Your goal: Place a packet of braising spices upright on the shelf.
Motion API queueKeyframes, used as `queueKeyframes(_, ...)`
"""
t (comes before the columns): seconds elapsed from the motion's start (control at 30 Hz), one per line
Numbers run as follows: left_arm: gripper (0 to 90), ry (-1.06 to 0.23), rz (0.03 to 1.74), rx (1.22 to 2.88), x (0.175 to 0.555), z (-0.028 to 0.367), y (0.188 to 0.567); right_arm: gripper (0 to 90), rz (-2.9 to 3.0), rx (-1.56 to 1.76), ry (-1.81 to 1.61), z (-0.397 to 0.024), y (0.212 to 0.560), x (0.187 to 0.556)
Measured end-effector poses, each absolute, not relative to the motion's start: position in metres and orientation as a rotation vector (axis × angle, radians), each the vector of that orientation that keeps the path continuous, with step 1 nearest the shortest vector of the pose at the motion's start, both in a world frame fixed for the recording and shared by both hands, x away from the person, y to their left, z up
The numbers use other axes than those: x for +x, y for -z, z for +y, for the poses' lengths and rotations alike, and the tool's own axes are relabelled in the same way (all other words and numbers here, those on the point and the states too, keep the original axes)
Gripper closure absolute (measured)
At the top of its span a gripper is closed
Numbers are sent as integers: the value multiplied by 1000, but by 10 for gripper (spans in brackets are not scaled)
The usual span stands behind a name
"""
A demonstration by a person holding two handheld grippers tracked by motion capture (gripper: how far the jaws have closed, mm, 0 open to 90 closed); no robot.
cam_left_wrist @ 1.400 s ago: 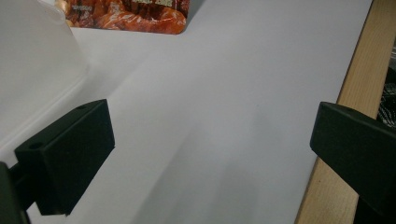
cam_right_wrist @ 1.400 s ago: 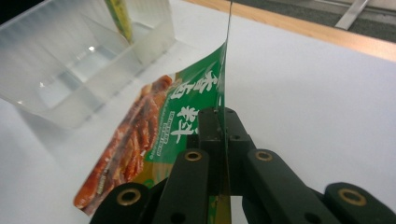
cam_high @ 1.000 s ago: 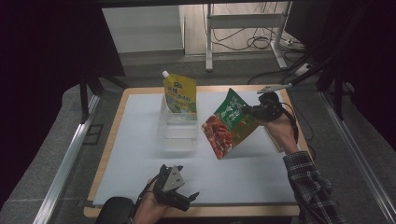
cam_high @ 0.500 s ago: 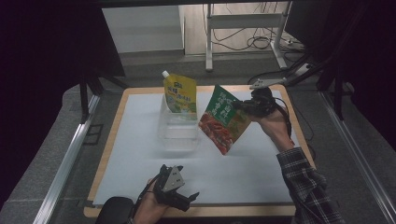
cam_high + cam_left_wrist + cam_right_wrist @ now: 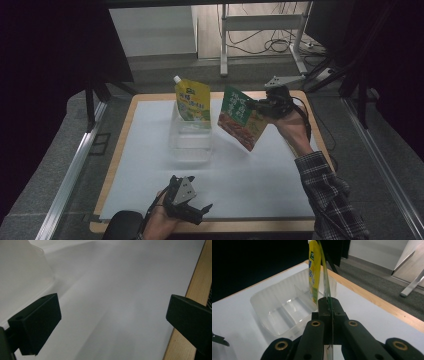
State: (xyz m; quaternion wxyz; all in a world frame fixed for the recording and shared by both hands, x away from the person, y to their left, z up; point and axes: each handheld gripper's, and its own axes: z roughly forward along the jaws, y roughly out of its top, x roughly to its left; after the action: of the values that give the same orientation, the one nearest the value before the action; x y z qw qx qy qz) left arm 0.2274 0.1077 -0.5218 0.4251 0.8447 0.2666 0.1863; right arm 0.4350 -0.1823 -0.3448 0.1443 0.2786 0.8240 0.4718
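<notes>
From the high view, your right gripper (image 5: 259, 106) is raised above the far right part of the surface (image 5: 150, 150), its jaws clamped on the edge of a green pouch (image 5: 241, 118). The pouch hangs in the air, tilted, with its lower corner pointing down toward the white sheet, and sits just to the right of the clear plastic container (image 5: 190, 137). A yellow spouted pouch (image 5: 192, 99) stands upright in the far end of that container. Your left gripper (image 5: 196, 211) rests low at the near edge of the surface, well apart from the container, its jaws spread wide with nothing between them. Your plaid sleeve (image 5: 325, 195) reaches in from the lower right.

In the left gripper view, the two black jaws stand far apart over the bare white sheet (image 5: 112, 302). The wooden rim of the surface (image 5: 192, 290) runs along the right side, and a pale, blurred edge of the clear container (image 5: 25, 270) shows at the upper left.

In the right gripper view, the jaws are pressed together on the thin edge of the green pouch (image 5: 327, 287), seen edge-on and rising straight up from them. Just behind it stands the yellow pouch (image 5: 314, 272), upright in the container (image 5: 282, 307), whose near compartment lies open to view. A tip of your left gripper (image 5: 218, 339) shows at the far left edge.
</notes>
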Motion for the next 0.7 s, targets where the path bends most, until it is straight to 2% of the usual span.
queueKeyframes(0.7,0,-465,686,2040,228,113,518,891,2412,730,-1445,-160,319,438)
